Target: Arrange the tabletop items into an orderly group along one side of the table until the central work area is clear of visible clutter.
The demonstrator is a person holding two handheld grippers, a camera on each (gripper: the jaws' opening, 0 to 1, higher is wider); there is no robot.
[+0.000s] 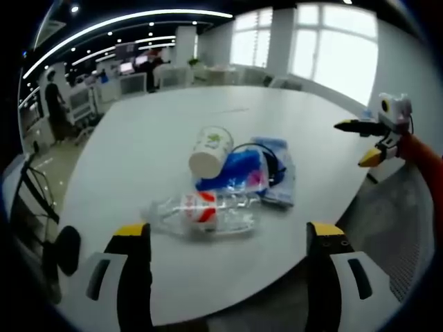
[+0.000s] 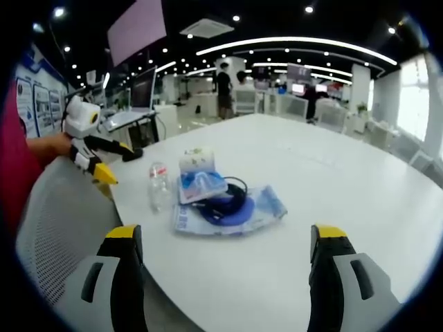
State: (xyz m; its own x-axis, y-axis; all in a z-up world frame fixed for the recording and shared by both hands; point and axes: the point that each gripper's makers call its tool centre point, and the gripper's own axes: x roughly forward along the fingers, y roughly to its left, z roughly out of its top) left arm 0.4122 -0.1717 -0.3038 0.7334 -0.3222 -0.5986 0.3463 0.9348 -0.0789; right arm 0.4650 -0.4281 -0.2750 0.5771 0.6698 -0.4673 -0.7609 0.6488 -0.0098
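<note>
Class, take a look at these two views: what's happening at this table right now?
A person holds two grippers over a white table, both open and holding nothing. The left gripper faces a small heap: a bottle lying on its side, a tipped cup, a blue packet and a black cable. The right gripper faces the same heap from the other side. Nothing is grasped yet; the clutter sits mid-table.
</note>
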